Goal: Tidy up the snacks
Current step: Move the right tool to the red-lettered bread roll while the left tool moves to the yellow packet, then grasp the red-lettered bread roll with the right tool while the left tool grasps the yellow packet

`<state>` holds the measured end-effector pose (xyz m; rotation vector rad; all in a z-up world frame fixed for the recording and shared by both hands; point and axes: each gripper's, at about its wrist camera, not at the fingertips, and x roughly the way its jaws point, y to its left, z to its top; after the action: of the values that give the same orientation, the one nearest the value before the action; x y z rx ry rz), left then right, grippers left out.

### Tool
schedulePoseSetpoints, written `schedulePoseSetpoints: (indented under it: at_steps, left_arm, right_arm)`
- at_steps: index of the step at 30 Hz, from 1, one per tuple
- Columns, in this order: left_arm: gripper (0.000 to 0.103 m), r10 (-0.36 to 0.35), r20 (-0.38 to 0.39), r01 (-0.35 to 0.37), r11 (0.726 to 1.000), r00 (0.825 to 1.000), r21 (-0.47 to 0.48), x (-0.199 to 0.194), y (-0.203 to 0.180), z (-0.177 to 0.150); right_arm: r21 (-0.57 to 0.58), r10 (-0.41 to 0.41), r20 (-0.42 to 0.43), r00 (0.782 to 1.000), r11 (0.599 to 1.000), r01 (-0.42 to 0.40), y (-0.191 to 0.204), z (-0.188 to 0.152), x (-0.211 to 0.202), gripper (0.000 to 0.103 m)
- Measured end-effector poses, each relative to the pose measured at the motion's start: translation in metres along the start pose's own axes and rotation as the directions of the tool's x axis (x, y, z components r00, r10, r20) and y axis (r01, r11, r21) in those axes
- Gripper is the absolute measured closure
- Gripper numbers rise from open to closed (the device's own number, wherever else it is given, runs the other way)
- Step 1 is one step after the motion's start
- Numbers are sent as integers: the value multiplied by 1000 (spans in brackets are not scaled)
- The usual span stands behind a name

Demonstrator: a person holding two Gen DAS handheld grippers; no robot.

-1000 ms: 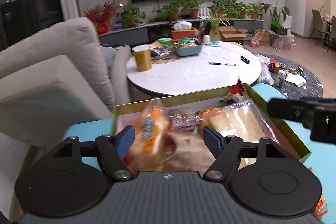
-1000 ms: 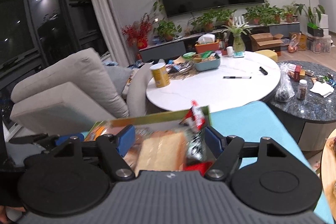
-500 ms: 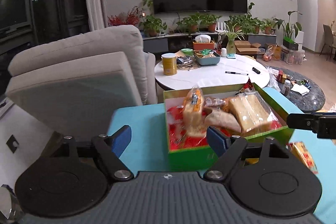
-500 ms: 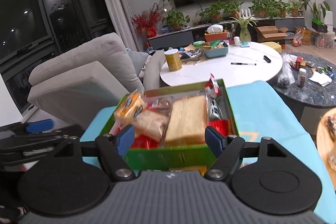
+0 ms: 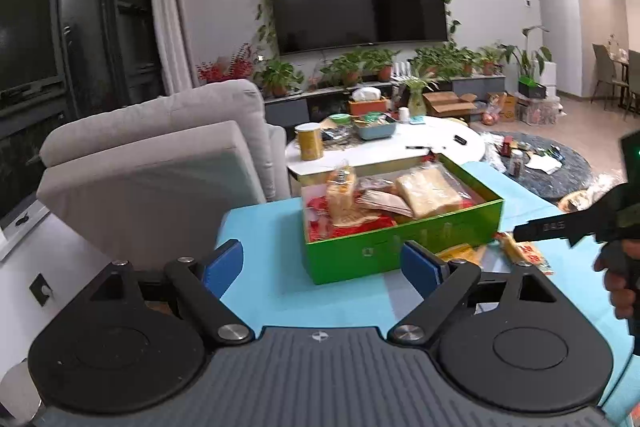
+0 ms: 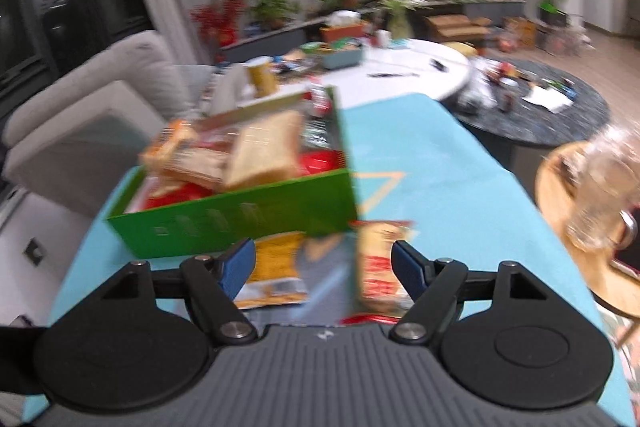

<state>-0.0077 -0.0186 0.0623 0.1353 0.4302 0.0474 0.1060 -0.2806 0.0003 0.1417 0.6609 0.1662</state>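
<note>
I am in the middle of putting the snacks away: the green box point(image 5: 404, 235) on the blue table point(image 5: 272, 239) is already full of wrapped bread and packets, and two packets lie outside it on the table, just in front of its near wall. My left gripper point(image 5: 322, 265) hangs above the near edge of the table, well back from the box; its jaws are opening, they stand wide, and nothing is between them. My right gripper point(image 6: 323, 263) points down at the two loose packets. Its jaws are apart and hold nothing, though the picture from this side is blurred, so I cannot tell fine detail. The red and yellow packet point(image 6: 376, 263) lies flat between my right fingers in that view, nearer to the right one, and I cannot tell if a pad touches it. Its long side runs away from me, with the far end near the right corner of the box. The yellow packet point(image 6: 276, 267) lies flat beside it on the left, and its long side also seems to run toward the box. I judge that the next step is to take the red and yellow packet: my right fingers must come down on both sides of its narrow width, close on it, then lift it over the box wall.
</note>
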Motion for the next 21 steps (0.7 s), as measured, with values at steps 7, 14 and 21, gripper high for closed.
schedulePoseSetpoints:
  at_steps: [7,14,21]
  left_arm:
    - [19,-58,-67,58,998,996,0,24,-31,-4]
    - [19,-88,-148,83,996,985,-39,59,-61,-11]
    - [18,-110,-190,93,991,976,-93,93,-89,-14]
  right_arm:
    - [9,-67,-66,996,998,68,-15,-5,33,25]
    - [1,-73,-101,992,997,73,-20,-5,53,25]
    - [-62,-79,-88,993,995,74,-20,-11,60,25]
